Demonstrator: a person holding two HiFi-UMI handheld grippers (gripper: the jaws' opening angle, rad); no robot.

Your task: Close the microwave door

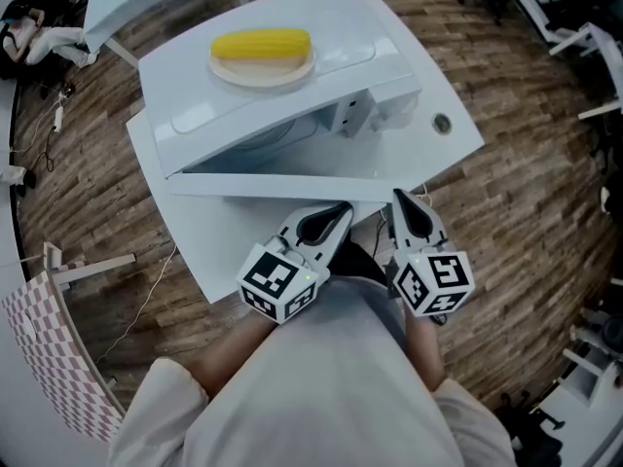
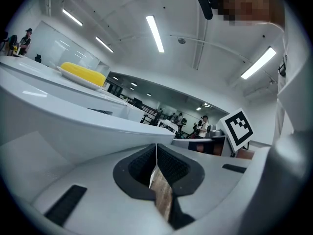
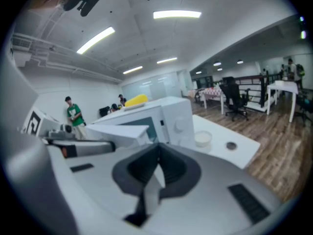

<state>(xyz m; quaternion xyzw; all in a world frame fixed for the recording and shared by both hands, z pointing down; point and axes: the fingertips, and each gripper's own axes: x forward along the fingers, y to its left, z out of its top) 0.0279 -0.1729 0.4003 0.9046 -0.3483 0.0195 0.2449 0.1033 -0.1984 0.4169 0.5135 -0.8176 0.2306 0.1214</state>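
Observation:
A white microwave [image 1: 282, 95] stands on a white table [image 1: 458, 139]. Its door [image 1: 292, 185] is swung open toward me; in the right gripper view the door [image 3: 122, 129] juts out left of the microwave [image 3: 168, 116]. On top of the microwave lies a yellow corn cob [image 1: 261, 44] on a plate [image 1: 263, 69]; the left gripper view also catches the corn cob [image 2: 83, 74]. My left gripper [image 1: 343, 205] is shut and empty, its tip just short of the door's outer edge. My right gripper [image 1: 399, 195] is shut too, beside it near the door's free end.
A small white cup [image 3: 202, 139] and a round cable hole [image 1: 443, 123] are on the table right of the microwave. Wooden floor surrounds the table. Office chairs [image 3: 234, 98], desks and people stand farther off in the room.

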